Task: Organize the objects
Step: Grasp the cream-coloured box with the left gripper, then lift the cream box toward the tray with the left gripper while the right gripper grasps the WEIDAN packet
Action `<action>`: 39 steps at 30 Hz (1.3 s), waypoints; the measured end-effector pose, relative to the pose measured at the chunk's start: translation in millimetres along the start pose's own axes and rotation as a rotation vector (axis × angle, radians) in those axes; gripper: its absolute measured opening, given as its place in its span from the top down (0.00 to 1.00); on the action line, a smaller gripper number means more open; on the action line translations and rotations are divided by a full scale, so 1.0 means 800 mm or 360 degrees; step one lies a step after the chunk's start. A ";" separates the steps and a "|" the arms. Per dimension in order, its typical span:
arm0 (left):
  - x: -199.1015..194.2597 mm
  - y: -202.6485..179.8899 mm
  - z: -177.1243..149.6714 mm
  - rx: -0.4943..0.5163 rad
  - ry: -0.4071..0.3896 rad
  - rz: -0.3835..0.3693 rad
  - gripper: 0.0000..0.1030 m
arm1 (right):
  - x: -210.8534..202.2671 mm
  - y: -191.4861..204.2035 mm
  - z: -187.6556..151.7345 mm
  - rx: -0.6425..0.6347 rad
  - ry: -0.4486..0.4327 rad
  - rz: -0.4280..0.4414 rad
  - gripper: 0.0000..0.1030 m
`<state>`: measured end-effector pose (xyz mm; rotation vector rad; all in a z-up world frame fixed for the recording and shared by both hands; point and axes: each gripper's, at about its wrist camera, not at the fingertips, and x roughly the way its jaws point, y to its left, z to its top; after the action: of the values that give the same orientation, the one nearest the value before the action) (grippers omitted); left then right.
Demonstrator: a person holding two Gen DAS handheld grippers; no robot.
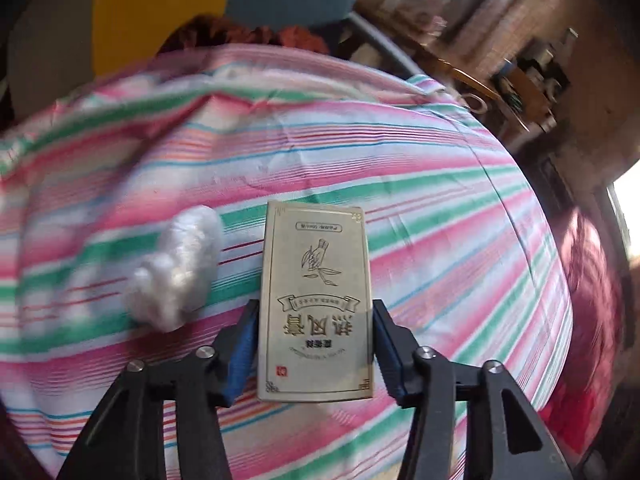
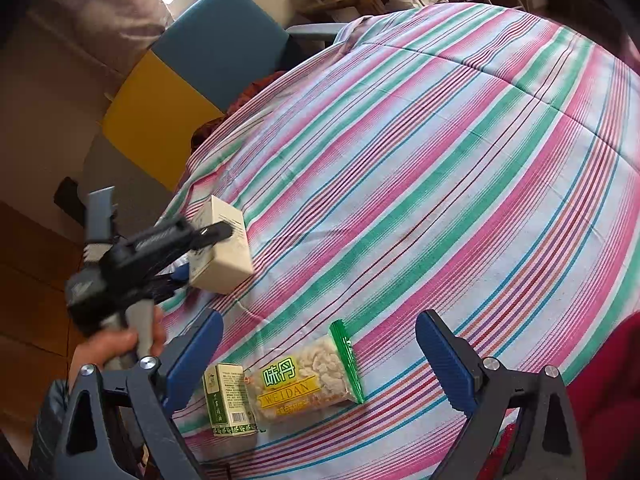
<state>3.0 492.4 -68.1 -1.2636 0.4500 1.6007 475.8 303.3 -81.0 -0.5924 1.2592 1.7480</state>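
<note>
My left gripper is shut on a cream box with gold print and holds it above the striped cloth. In the right wrist view the same left gripper holds that cream box at the cloth's left edge. A white crumpled wad lies on the cloth just left of the box. My right gripper is open and empty above a snack packet marked WEIDAN and a small green and cream box beside it.
The striped cloth covers the whole table. A blue and yellow chair stands beyond its far left edge. Wooden shelves with clutter stand at the right. A red garment is at the near right.
</note>
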 end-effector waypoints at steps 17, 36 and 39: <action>-0.145 0.061 -0.167 0.0068 -0.0217 0.0000 0.49 | 0.018 0.031 -0.016 -0.0232 0.0183 0.0176 0.05; -0.120 0.037 -0.275 0.0382 -0.0191 0.0196 0.50 | 0.059 0.064 -0.068 -0.0395 0.0627 0.0403 0.11; -0.117 0.035 -0.278 0.0396 -0.0198 0.0214 0.50 | 0.056 0.054 -0.064 -0.0332 0.0604 0.0401 0.11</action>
<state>86.3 264.5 -78.3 -0.9581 0.6449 1.6667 410.1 268.4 -113.4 -0.9553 1.4685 2.0589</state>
